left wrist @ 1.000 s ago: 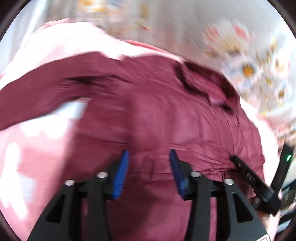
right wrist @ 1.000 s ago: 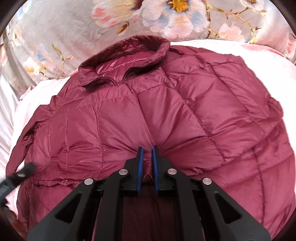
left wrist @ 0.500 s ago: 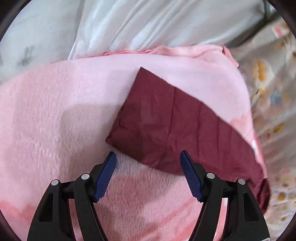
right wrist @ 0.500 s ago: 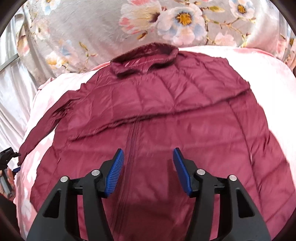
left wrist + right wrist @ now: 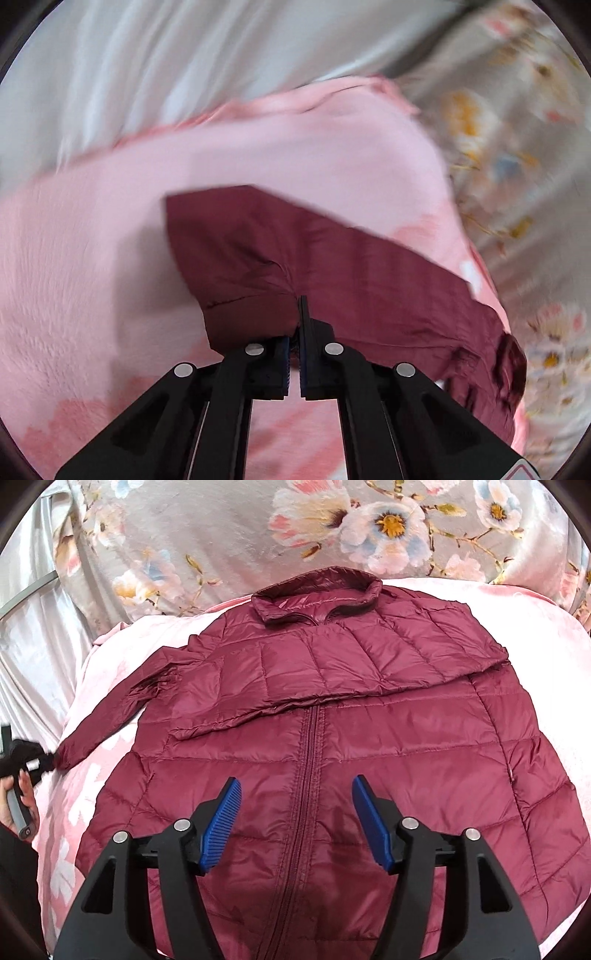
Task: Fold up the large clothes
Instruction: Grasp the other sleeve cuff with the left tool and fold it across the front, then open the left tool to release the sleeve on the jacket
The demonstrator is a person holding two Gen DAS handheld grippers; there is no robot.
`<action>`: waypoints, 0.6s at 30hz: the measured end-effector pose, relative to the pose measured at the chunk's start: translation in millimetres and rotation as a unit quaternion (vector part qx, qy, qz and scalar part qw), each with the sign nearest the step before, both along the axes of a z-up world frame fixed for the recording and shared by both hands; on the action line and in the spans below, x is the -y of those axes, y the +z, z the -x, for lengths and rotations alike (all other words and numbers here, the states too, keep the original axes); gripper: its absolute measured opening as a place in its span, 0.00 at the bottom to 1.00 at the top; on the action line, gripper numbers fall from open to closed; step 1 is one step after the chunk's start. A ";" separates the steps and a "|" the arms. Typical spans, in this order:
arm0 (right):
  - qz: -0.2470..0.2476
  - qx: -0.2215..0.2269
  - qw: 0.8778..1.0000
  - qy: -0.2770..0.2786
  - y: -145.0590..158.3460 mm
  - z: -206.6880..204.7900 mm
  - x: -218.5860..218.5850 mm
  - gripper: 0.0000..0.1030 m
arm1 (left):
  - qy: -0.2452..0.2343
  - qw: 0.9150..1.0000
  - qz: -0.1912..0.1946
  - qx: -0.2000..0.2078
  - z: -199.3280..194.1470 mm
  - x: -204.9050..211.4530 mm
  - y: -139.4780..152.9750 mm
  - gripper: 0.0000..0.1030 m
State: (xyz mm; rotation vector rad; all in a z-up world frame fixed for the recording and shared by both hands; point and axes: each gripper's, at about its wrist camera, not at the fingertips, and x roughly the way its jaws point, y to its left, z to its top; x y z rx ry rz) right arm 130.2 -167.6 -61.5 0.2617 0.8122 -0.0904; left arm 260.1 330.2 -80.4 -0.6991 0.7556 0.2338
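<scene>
One sleeve is already folded: in the right wrist view the jacket [image 5: 332,746] lies zipped, front up, on the pink blanket [image 5: 546,635], collar toward the floral cloth [image 5: 229,542], and the sleeve on the picture's right lies across the chest, its cuff ending left of the zip. The other sleeve [image 5: 110,716] still lies stretched out over the blanket.

Left gripper [image 5: 293,354]: jaws fully closed on the cuff [image 5: 251,317] of that outstretched sleeve, having just snapped closed from wide; fabric bunches at the tips. Left wrist view is motion-blurred, so how deep the bite goes I cannot tell. A hand [image 5: 16,801] holds this tool at the left edge of the right wrist view, right at the sleeve end.

Right gripper [image 5: 295,823]: jaws have just been opening and now stand wide, nothing between the pads, hanging over the lower front astride the zip. Whether it touches the fabric is unclear.

Judgement: early-to-middle stage. Done: jacket flat, first sleeve in. Remaining: bring the gripped sleeve across the chest, then fold the body, likely hem toward collar. Hem is out of view behind the gripper.
</scene>
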 end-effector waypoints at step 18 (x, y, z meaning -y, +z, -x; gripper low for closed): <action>-0.017 0.017 0.999 -0.027 7.5 20.6 26.7 0.59 | -0.370 0.916 -0.125 0.092 8.9 372.2 92.3 0.07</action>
